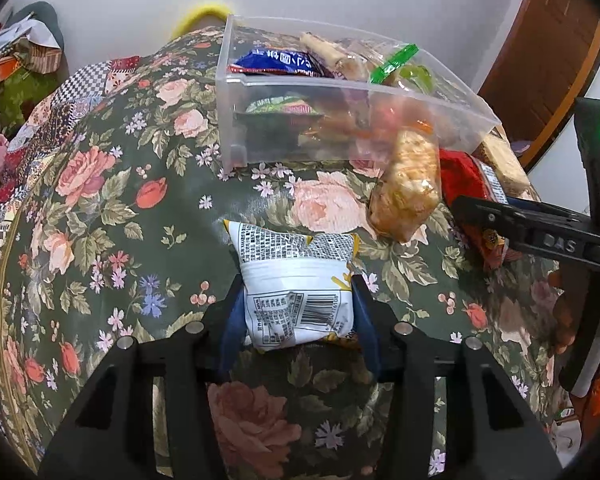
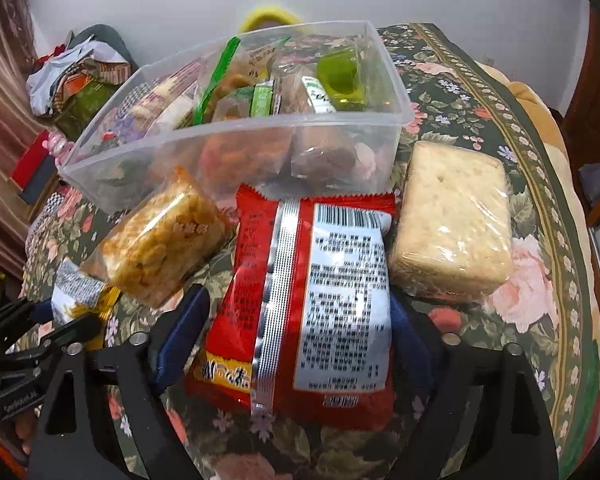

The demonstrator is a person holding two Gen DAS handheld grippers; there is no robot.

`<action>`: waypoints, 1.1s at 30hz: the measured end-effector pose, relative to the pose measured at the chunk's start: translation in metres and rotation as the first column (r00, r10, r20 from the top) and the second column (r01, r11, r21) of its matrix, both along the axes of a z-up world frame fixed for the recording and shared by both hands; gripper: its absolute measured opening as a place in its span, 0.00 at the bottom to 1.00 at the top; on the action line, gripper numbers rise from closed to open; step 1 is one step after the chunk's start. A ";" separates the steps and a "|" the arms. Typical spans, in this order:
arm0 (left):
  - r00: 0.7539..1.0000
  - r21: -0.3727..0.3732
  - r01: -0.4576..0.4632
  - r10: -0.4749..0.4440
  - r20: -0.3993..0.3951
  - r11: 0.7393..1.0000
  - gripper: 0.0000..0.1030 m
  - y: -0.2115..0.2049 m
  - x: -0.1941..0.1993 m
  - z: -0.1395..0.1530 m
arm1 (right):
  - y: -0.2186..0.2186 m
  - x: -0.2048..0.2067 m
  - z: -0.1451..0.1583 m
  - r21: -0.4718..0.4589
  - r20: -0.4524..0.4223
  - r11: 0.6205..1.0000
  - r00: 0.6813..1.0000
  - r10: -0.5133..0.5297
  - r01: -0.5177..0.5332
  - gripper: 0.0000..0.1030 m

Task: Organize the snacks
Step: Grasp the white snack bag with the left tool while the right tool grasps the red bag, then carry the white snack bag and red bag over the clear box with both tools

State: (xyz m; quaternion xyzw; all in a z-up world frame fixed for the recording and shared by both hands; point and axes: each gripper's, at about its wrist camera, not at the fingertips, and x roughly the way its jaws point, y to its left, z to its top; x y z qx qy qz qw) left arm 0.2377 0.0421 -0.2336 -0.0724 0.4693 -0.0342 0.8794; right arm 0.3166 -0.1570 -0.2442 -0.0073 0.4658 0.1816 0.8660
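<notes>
here, a white snack packet (image 1: 296, 292) with a barcode and yellow trim sits pinched between the blue-padded fingers of the left tool (image 1: 298, 300), its long axis running straight ahead along the fingers toward the clear plastic bin (image 1: 340, 88). the bin lies ahead of that tool and slightly to its right, well apart from the packet, on a floral-covered surface (image 1: 100, 208). it already holds a jumble of wrapped snacks, among them a blue packet (image 1: 276, 62) and a green-sealed bag (image 1: 396, 64).

the right tool (image 2: 300, 320) is nearer the bin: its fingers flank a red packet (image 2: 300, 304) lying print-side up, with a silver seam down its length and its far end close under the bin's front wall. whether those fingers are pressing the packet or only straddling it cannot be told.

a clear-wrapped golden rice-puff bar (image 2: 156, 240) leans beside the bin's front wall, left of the red packet. a pale wrapped cracker block (image 2: 452, 224) rests on its right. both loose items likely wait their turn for the bin.
</notes>
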 end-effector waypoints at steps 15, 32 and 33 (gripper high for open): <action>0.995 -0.001 -0.027 0.027 0.097 1.000 0.47 0.009 -0.012 0.049 | -0.010 -0.031 0.032 0.013 0.075 1.000 0.997 0.018 -0.019 0.62; 0.974 0.008 -0.024 0.022 0.225 1.000 0.47 0.004 0.013 0.107 | -0.002 -0.021 0.093 0.025 0.242 0.999 0.970 0.033 -0.040 0.62; 0.973 0.009 -0.025 0.022 0.231 1.000 0.47 0.004 0.016 0.109 | -0.001 -0.020 0.094 0.025 0.247 0.999 0.968 0.033 -0.041 0.62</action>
